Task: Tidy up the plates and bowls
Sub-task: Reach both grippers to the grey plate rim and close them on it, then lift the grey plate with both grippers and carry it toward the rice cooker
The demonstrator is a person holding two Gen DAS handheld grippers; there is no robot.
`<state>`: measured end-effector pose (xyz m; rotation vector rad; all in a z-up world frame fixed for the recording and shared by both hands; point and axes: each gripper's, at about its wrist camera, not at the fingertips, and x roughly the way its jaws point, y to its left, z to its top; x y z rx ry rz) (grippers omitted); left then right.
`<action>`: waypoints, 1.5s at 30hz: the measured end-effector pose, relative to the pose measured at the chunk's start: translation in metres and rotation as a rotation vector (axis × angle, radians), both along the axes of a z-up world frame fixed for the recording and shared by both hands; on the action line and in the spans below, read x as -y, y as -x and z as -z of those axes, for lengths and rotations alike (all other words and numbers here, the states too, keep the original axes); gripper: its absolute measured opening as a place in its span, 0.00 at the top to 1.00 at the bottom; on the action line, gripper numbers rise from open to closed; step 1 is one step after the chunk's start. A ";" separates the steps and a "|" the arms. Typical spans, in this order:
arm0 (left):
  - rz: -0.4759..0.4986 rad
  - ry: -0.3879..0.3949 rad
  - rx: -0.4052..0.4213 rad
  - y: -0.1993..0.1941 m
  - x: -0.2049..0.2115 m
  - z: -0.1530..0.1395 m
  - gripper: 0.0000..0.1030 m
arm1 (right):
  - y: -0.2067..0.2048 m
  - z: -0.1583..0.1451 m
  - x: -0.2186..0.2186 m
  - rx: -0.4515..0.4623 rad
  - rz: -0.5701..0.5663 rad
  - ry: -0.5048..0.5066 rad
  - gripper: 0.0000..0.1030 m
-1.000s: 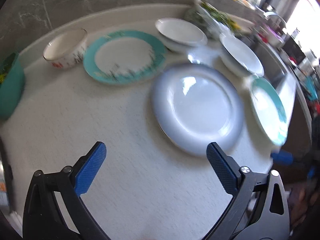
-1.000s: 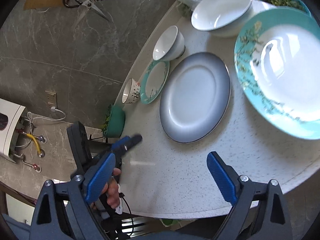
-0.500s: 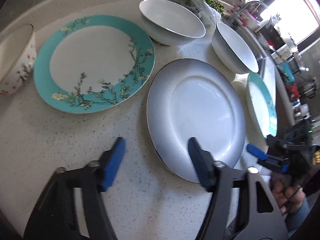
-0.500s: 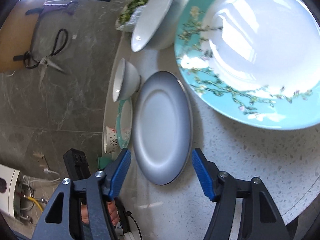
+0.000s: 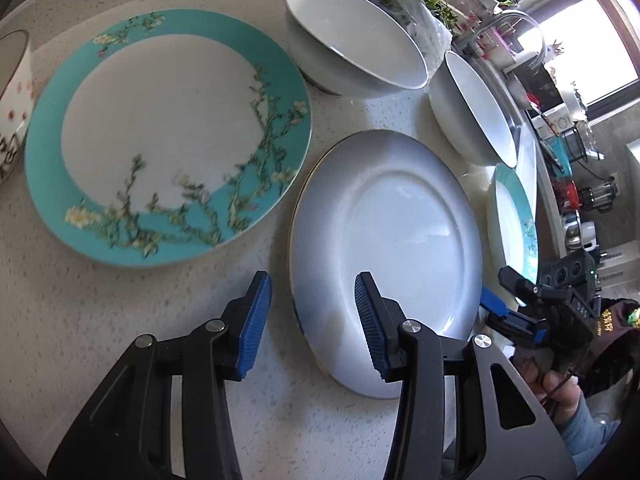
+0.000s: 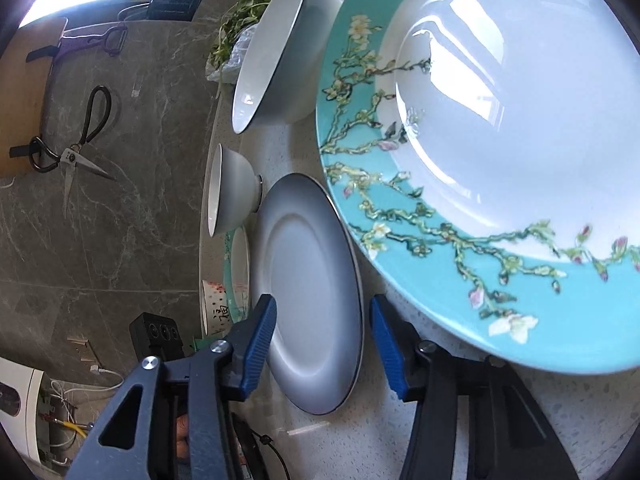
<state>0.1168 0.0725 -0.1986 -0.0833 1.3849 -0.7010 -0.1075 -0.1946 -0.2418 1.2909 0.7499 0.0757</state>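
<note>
Both grippers sat at the round grey-rimmed white plate [image 5: 384, 240] on the speckled white table [image 5: 100, 320]. Left gripper [image 5: 310, 316] and right gripper [image 6: 322, 344] had jaws closing, half-open, straddling its rim, not pinching yet.

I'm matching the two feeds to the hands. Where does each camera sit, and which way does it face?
Left wrist: on the left gripper, angled down at the counter; its jaws straddle the grey plate's edge. The right gripper and a hand show.
Right wrist: on the right gripper, facing low across the counter; jaws open around the grey plate.
Shared: grey plate, two teal plates, white bowls.
</note>
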 end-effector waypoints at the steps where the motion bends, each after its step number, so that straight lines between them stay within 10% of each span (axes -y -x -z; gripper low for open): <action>1: 0.005 0.000 0.000 -0.002 0.002 0.000 0.60 | -0.001 0.000 -0.001 -0.001 -0.001 0.001 0.50; 16: 0.016 0.050 -0.022 -0.014 0.010 0.000 0.62 | -0.013 -0.001 0.005 -0.021 0.011 0.006 0.53; 23: 0.005 0.039 -0.015 -0.016 0.003 0.001 0.75 | -0.020 -0.004 0.009 -0.114 0.000 0.088 0.86; 45: 0.021 -0.017 0.040 -0.002 -0.001 -0.001 0.82 | -0.030 -0.022 -0.006 -0.126 -0.063 0.202 0.85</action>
